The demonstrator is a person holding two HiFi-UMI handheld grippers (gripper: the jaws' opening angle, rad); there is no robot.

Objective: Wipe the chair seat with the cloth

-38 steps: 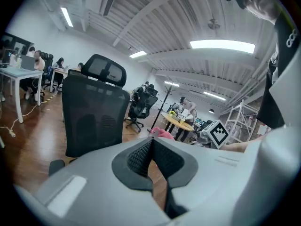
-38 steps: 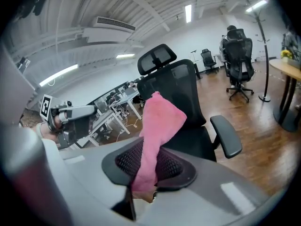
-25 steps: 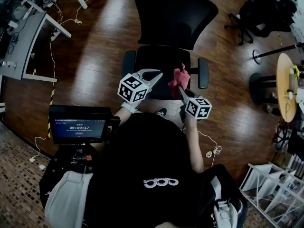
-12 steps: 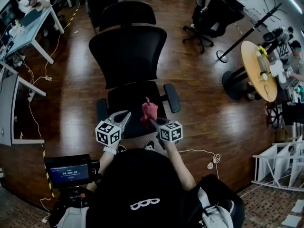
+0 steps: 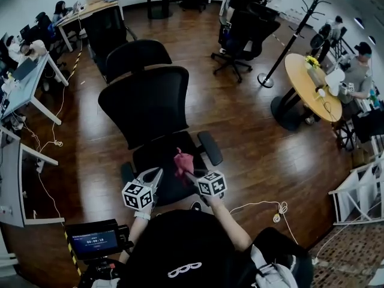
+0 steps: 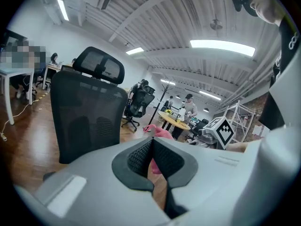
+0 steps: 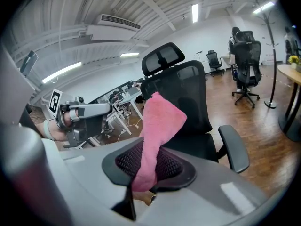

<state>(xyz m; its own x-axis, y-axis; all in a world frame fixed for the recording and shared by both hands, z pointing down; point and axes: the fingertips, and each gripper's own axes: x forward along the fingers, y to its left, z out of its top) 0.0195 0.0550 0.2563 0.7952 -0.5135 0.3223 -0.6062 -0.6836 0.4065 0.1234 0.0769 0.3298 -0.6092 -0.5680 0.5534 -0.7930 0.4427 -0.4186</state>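
We face the black mesh office chair (image 5: 147, 104), its seat (image 5: 153, 155) just ahead of us and, by our reading, not yet wiped. The pink fluffy cloth (image 7: 157, 126) stands above the seat, pinched in the right claw (image 7: 148, 166) with most of it sticking up free. The left claw (image 6: 151, 157) hangs beside it, pressed together on nothing. Our worry is that the claw pinches only a narrow bunch, so a hard drag across the seat could tug the cloth loose.
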